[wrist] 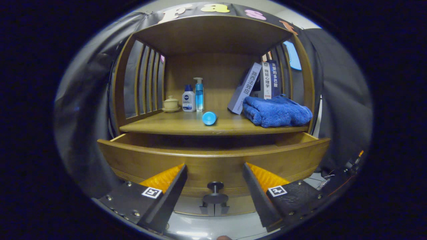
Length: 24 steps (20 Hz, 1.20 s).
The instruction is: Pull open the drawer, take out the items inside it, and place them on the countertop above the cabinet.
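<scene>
Gripper view, lower centre of the frame: the claw point(215, 181) stands released, its two fingers spread wide with nothing between them but the small dark knob point(215, 186) on the front of the drawer point(213, 160), which sits in the gap, touched by neither finger. The drawer is pulled partly out of the wooden cabinet, across the middle of the frame; its inside lies in shadow below the rim, so what remains in it cannot be told. Above it, on the table point(186, 126), a blue cylinder point(209, 118) lies on its side at centre frame. Smooth and round, it would likely roll or slip, and looks best taken across its body. Right of it rests a folded blue towel point(277, 113), soft and light by the look, easy to pinch at a fold. Two bottles point(193, 96) and a lidded cup point(170, 104) stand at the back left; books point(260, 83) lean at the back right.
</scene>
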Motion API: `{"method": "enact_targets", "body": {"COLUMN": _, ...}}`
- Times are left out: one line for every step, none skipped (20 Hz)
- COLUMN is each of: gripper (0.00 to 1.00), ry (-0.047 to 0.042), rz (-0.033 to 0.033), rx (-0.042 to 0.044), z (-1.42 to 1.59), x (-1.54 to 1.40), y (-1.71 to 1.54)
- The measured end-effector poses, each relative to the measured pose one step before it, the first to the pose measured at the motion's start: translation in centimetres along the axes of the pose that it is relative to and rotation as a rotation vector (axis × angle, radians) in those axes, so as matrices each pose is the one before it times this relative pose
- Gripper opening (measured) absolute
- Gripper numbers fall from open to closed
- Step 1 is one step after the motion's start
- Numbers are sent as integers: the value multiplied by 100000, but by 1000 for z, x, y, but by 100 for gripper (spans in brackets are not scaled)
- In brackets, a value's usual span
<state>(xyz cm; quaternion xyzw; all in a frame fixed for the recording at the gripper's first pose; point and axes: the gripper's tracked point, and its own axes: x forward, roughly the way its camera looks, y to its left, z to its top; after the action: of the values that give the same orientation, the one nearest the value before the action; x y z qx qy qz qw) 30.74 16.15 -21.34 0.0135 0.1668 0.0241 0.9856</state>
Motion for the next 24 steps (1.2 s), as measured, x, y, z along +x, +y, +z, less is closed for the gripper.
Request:
{"method": "enact_targets", "body": {"gripper": 100, "ry": -83, "rz": -280, "rx": -81, "z": 152, "x": 463, "y": 64}}
{"method": "enact_targets", "body": {"gripper": 100, "ry": -230, "rz": -219, "rx": -519, "z": 30, "x": 378, "y": -3}}
{"method": "enact_targets", "body": {"gripper": 100, "ry": -172, "rz": -12, "rx": 33, "z": 104, "x": 314, "y": 37}}
{"method": "enact_targets", "body": {"gripper": 100, "ry": -53, "rz": 100, "rx": 450, "z": 73, "x": 370, "y": 74}}
{"method": "enact_targets", "body": {"gripper": 100, "ry": -6, "rz": -51, "rx": 34, "z": 44, "x": 311, "y": 4}}
{"method": "enact_targets", "body": {"gripper": 100, "ry": 86, "rz": -117, "rx": -317, "z": 135, "x": 516, "y": 28}}
{"method": "enact_targets", "body": {"gripper": 100, "ry": 36, "rz": -68, "rx": -242, "z": 35, "x": 327, "y": 6}}
{"method": "enact_targets", "body": {"gripper": 100, "ry": -278, "rz": 91, "rx": -8, "z": 164, "x": 464, "y": 61}}
{"method": "enact_targets", "body": {"gripper": 100, "ry": 40, "rz": 78, "rx": 38, "z": 8, "x": 415, "y": 32}}
{"method": "enact_targets", "body": {"gripper": 100, "ry": -125, "rz": -38, "rx": 158, "z": 177, "x": 430, "y": 27}}
{"method": "enact_targets", "body": {"gripper": 100, "ry": 98, "rz": -39, "rx": -211, "z": 83, "x": 453, "y": 50}}
{"method": "enact_targets", "body": {"gripper": 100, "ry": -37, "rz": 23, "rx": -91, "z": 82, "x": 387, "y": 7}}
{"method": "enact_targets", "body": {"gripper": 100, "ry": -50, "rz": 85, "rx": 5, "z": 52, "x": 300, "y": 0}}
{"method": "enact_targets", "body": {"gripper": 100, "ry": 35, "rz": 68, "rx": 78, "z": 92, "x": 362, "y": 39}}
{"method": "enact_targets", "body": {"gripper": 100, "ry": 91, "rz": 36, "rx": -48, "z": 32, "x": 380, "y": -27}}
{"method": "enact_targets", "body": {"gripper": 100, "ry": -373, "rz": 29, "rx": 33, "z": 125, "x": 263, "y": 52}}
{"method": "enact_targets", "body": {"gripper": 100, "ry": -204, "rz": 23, "rx": -163, "z": -1, "x": 100, "y": -9}}
{"method": "enact_targets", "body": {"gripper": 100, "ry": -513, "rz": 112, "rx": 21, "z": 42, "x": 209, "y": 39}}
{"method": "enact_targets", "body": {"gripper": 100, "ry": -367, "rz": 184, "rx": 27, "z": -80, "x": -5, "y": -47}}
{"method": "enact_targets", "body": {"gripper": 100, "ry": -700, "rz": 210, "rx": -471, "z": 144, "x": 6, "y": -22}}
{"method": "enact_targets", "body": {"gripper": 100, "ry": 184, "rz": -101, "rx": -1063, "z": -173, "x": -11, "y": -155}}
{"method": "enact_targets", "body": {"gripper": 100, "ry": -15, "rz": 2, "rx": -130, "z": 11, "x": 29, "y": -59}}
{"method": "enact_targets", "body": {"gripper": 100, "ry": -224, "rz": 533, "rx": 413, "z": 270, "x": -81, "y": -53}}
{"method": "enact_targets", "body": {"gripper": 100, "ry": -750, "rz": 870, "rx": 556, "z": 459, "x": -190, "y": -199}}
